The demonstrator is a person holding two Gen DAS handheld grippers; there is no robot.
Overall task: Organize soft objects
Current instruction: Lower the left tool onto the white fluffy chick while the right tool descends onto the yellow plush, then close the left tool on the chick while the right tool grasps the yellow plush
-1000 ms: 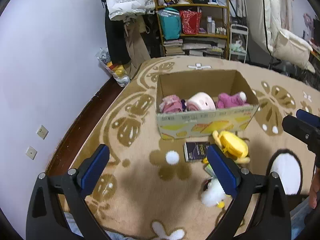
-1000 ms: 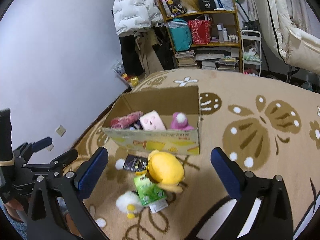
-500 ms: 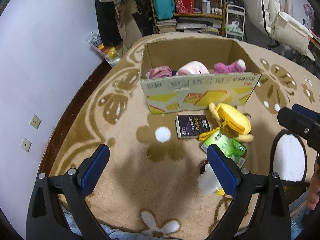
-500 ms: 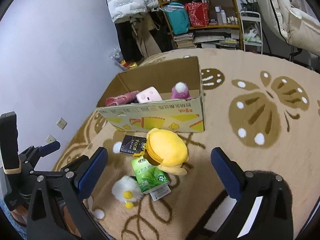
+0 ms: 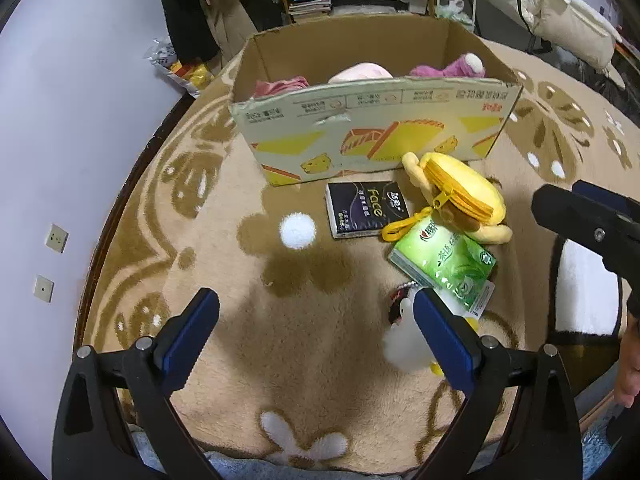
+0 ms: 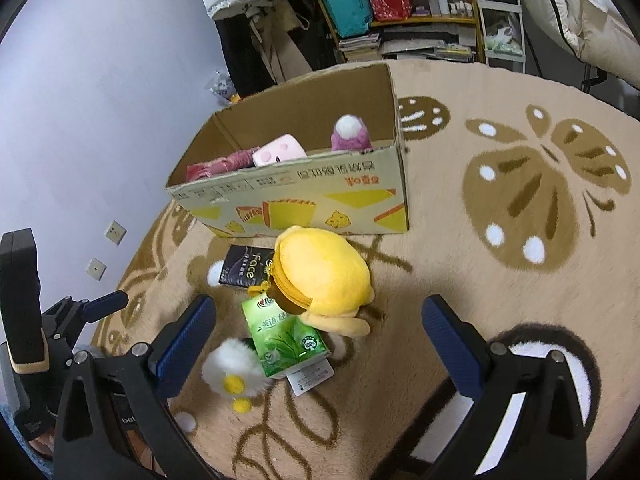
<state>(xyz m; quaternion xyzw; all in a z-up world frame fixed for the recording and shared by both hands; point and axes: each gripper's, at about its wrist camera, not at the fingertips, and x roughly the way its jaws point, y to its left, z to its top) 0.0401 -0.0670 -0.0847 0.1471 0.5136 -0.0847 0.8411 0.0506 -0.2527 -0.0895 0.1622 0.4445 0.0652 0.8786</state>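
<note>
The left gripper (image 5: pixel 316 324) is held with its blue fingers (image 5: pixel 188 334) spread wide above the patterned rug (image 5: pixel 224 360), and nothing is gripped between them. Only bare rug is seen in the gap; the white fluffy toy (image 5: pixel 404 340) lies just beside the right-hand finger, partly hidden by it. Ahead of the fingers a black tissue pack (image 5: pixel 366 209) is laid flat on the rug, close to the front wall of the cardboard box (image 5: pixel 376 136). Pink and purple soft things are seen inside the box. To the right of the black pack, the yellow plush pouch (image 5: pixel 466 196) rests against the box, and the green tissue pack (image 5: pixel 444 264) lies touching it.

The right gripper (image 6: pixel 318 330) is likewise held wide open and empty. Between its fingers the green tissue pack (image 6: pixel 286 334) and the yellow plush pouch (image 6: pixel 324 276) are framed, while the white fluffy toy (image 6: pixel 232 366) lies just beside the left-hand finger (image 6: pixel 184 340).
</note>
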